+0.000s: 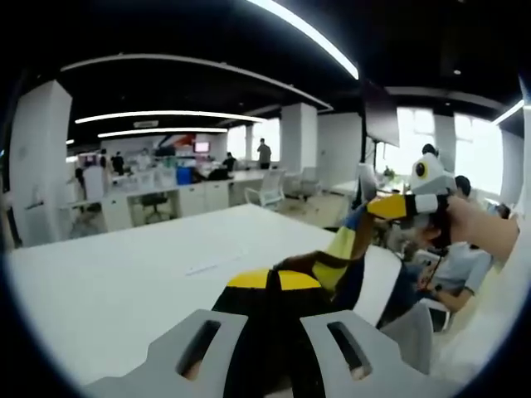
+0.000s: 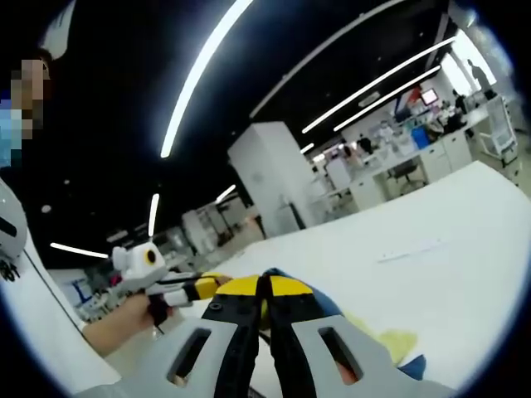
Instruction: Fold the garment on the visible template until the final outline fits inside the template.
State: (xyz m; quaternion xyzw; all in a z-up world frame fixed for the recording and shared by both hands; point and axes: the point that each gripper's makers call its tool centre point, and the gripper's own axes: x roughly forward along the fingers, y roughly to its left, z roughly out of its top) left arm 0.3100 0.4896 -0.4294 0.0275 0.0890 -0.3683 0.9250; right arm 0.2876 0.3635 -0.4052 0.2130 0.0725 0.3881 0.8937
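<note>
Both grippers, left and right, clamp the garment above the table; lower it evenly, keeping it taut.

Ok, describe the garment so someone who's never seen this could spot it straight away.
Start at the big white table that runs across the open office. Held up over its near edge is the garment, stretched between the left gripper and the right gripper. It is the one dark cloth with bright yellow bands; everything around it is white.
</note>
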